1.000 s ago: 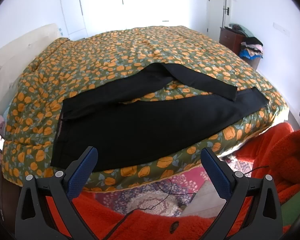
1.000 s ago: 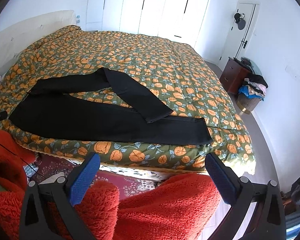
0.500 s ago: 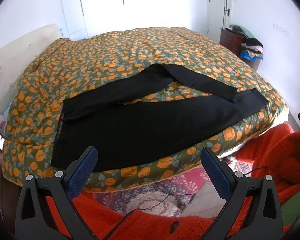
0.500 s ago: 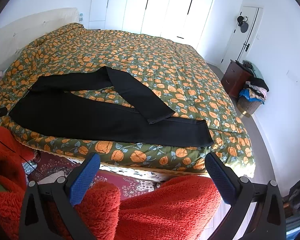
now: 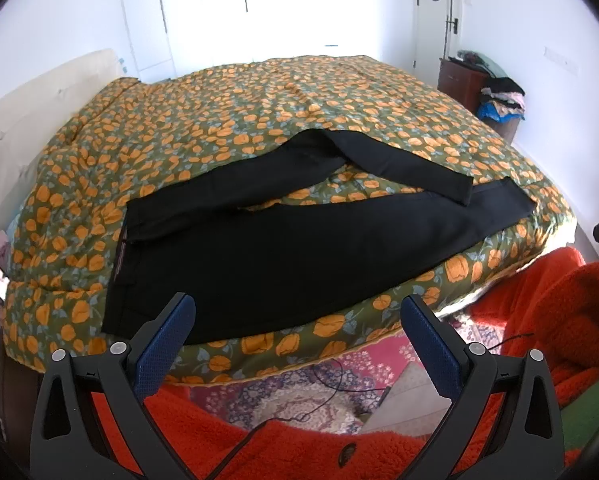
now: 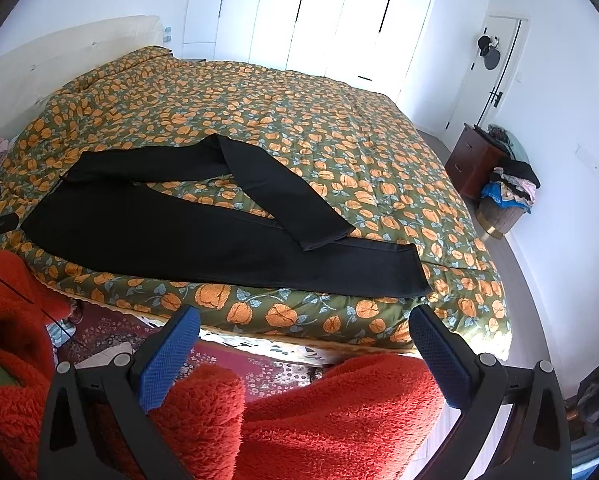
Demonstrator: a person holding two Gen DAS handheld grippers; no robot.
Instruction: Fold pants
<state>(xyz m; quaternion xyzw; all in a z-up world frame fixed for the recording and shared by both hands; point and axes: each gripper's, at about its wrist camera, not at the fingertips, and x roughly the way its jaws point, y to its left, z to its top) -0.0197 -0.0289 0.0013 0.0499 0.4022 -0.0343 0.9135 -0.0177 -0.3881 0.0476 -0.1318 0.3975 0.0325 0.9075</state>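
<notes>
Bed: a wide bed (image 5: 259, 112) covered by a green quilt with orange flowers is seen, a cream headboard (image 6: 59, 60) at its left end.
Wardrobe: white doors (image 6: 339, 20) are ranged along the far wall.
Red fleece: a red fleece garment (image 6: 339, 412) is bunched in the near foreground, between both grippers and the bed edge.
Cabinet: a brown cabinet (image 6: 475, 160) is set at the far right, a basket of clothes (image 6: 507, 196) just beside it.
Rug: a patterned rug (image 5: 299, 384) and a thin black cable (image 5: 327, 376) are seen on the floor.
Pants: black pants (image 5: 299, 248) are laid flat along the near edge of the bed, waistband to the left; the near leg is stretched straight to the right, the far leg is bent back so its hem lies across the near leg.
Left gripper: the left gripper (image 5: 299, 312) is held off the bed, jaws wide apart and holding nothing.
Right gripper: the right gripper (image 6: 305, 322) is held likewise, jaws wide apart.
Change: the pants are unmoved since the earlier frame; both views sit slightly closer.
</notes>
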